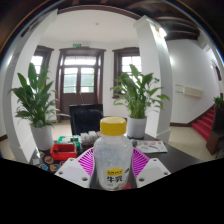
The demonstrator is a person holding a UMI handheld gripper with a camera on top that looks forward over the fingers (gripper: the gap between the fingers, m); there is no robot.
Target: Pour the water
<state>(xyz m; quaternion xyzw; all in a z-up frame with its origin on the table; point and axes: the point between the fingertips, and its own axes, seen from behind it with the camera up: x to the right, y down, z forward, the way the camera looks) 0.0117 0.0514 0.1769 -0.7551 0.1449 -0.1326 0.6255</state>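
A clear plastic bottle [112,158] with a yellow cap [113,126] and a white and yellow label stands upright between my fingers. My gripper [112,168] is shut on the bottle: the magenta pads [86,162] press on its sides at left and right. The bottle's base is hidden below the fingers. It is held above a dark table [180,157].
Beyond the bottle the table carries a red box [64,150], small items at the left and papers [150,146] at the right. A dark chair [85,118] stands behind. Two potted plants [37,100] [137,97] flank a double door [79,82]. Red stairs [205,122] rise at the right.
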